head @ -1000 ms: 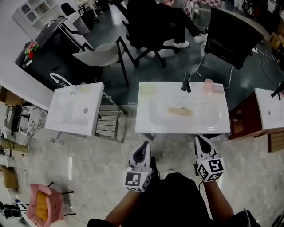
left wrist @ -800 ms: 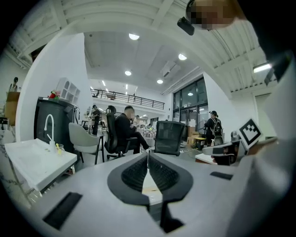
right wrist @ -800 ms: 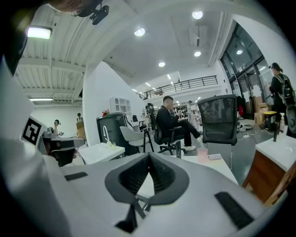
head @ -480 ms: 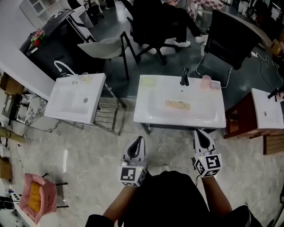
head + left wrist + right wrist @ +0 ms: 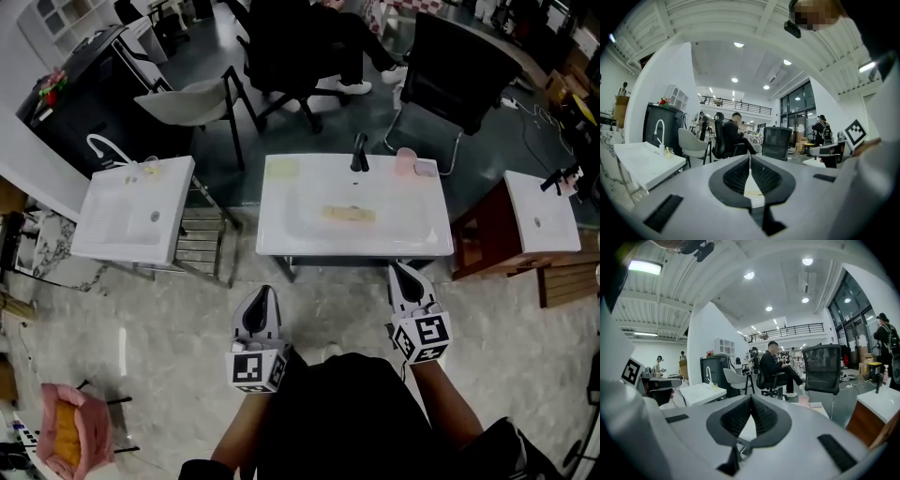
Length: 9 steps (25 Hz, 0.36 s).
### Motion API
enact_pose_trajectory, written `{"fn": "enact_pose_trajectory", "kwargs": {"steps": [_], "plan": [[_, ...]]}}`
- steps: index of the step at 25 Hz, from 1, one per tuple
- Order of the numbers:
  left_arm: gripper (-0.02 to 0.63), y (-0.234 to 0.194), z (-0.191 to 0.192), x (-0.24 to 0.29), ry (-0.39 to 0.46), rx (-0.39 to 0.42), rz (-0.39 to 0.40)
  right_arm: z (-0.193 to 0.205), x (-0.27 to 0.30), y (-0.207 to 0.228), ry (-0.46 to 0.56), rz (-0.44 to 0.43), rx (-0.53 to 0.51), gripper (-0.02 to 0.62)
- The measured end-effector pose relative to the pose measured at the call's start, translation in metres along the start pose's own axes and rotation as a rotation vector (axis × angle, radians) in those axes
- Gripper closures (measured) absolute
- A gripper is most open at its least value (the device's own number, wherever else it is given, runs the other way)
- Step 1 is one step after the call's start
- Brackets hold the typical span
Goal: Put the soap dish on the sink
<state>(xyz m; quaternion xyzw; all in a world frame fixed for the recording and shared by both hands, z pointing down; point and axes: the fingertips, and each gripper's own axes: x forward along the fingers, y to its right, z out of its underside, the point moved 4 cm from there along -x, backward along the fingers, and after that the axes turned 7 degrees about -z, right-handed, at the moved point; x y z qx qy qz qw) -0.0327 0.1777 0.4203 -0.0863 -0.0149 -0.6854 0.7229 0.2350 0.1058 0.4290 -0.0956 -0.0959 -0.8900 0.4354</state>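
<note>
The tan soap dish [image 5: 349, 215] lies flat in the basin of the white middle sink [image 5: 281, 234], in front of its black tap [image 5: 360, 151]. Both grippers hang in front of that sink over the floor, apart from it. My left gripper [image 5: 262, 294] is shut with nothing in it and points at the sink's left front corner. My right gripper [image 5: 399, 269], also shut and empty, sits just short of the sink's right front edge. In the left gripper view the left gripper [image 5: 750, 158] has its jaws meeting at the tip. The right gripper [image 5: 751, 396] shows the same in the right gripper view.
A pink cup [image 5: 404, 161] and a small flat item [image 5: 427, 169] stand on the sink's back right corner, a pale yellow pad [image 5: 283, 170] at back left. A second sink [image 5: 103, 234] stands left, a third [image 5: 553, 234] right. Chairs [image 5: 192, 103] and a seated person [image 5: 300, 37] are behind.
The view has drawn back and shifted, so the middle sink sits higher and further left in the picture. Both grippers are a little further from its front edge. Their jaws stayed shut.
</note>
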Motion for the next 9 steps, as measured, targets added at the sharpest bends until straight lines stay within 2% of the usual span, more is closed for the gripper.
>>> {"fn": "enact_pose_trajectory", "kwargs": {"steps": [9], "plan": [[0.591, -0.013, 0.004, 0.012, -0.001, -0.017, 0.03, 0.004, 0.008, -0.006, -0.017, 0.029, 0.003, 0.597]]}}
